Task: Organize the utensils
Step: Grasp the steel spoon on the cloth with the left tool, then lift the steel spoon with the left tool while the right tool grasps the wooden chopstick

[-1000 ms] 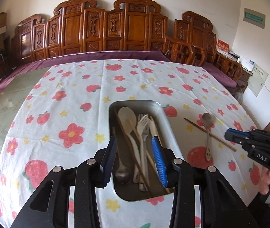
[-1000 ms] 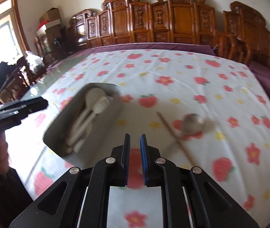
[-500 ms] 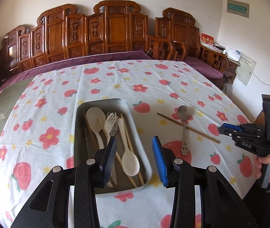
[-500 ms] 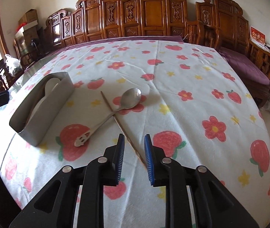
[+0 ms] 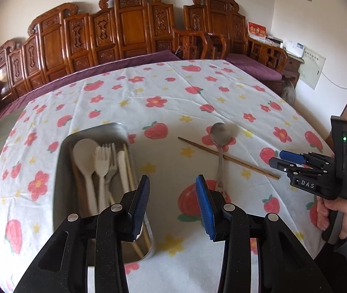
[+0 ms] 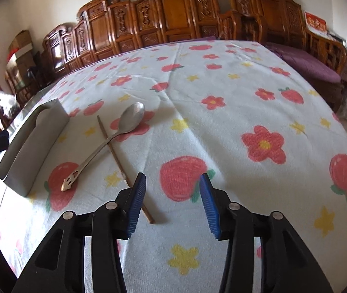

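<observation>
One metal tray (image 5: pixel 61 171) holds one pale spoon (image 5: pixel 84 151), two forks (image 5: pixel 102 157), one pale knife-like utensil (image 5: pixel 122 168) and a few thin sticks; their exact number cannot be told. Outside it on the table (image 6: pixel 222 85) lie one metal spoon (image 6: pixel 129 122) and one wooden chopstick (image 6: pixel 117 156), crossing each other. Two grippers are in view, the left gripper (image 5: pixel 172 205) and the right gripper (image 6: pixel 172 200).

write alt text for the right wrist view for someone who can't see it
The open right gripper hovers over a strawberry-print tablecloth; its left finger partly hides the near end of a wooden chopstick. A metal spoon lies across the chopstick beside a steel tray.
</observation>
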Available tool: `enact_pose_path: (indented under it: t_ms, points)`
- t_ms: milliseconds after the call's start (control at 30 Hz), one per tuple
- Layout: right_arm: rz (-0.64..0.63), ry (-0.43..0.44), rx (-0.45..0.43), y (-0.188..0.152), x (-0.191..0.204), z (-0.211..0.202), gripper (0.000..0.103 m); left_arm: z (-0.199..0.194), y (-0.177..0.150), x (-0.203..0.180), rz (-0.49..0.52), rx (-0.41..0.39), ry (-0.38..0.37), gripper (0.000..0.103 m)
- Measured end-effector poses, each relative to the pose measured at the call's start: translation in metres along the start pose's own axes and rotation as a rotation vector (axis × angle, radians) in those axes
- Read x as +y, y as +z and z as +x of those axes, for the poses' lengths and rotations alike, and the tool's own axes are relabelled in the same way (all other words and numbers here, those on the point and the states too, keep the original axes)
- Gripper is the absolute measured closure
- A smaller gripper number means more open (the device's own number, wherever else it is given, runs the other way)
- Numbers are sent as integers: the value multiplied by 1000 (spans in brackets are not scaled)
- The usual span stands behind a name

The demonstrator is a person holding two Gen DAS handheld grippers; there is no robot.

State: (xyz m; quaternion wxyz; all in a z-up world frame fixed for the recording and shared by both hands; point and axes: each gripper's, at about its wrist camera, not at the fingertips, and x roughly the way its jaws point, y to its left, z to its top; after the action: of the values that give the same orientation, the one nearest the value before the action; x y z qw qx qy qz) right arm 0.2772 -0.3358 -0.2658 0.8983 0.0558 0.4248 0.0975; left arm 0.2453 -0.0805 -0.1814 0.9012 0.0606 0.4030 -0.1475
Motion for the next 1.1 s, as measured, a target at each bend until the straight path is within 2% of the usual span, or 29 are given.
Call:
enact_pose_path:
  t_ms: [233,400,533,833,1100]
  points:
    - [7,-1,11,1,-1,3,55,51,23,-32,57,64,-53,66]
    - [12,9,12,1,-2,2,55,88,27,-49,77,131,-91,77]
    - [11,7,12,1,-2,2,55,105,27,-55,89,160,-104,82]
    - [9,5,13,1,-2,3,55,124,30,-66,125,200,-116,85]
    - [7,4,14,1,-1,3,54,127,30,-70,155,222,-95,97]
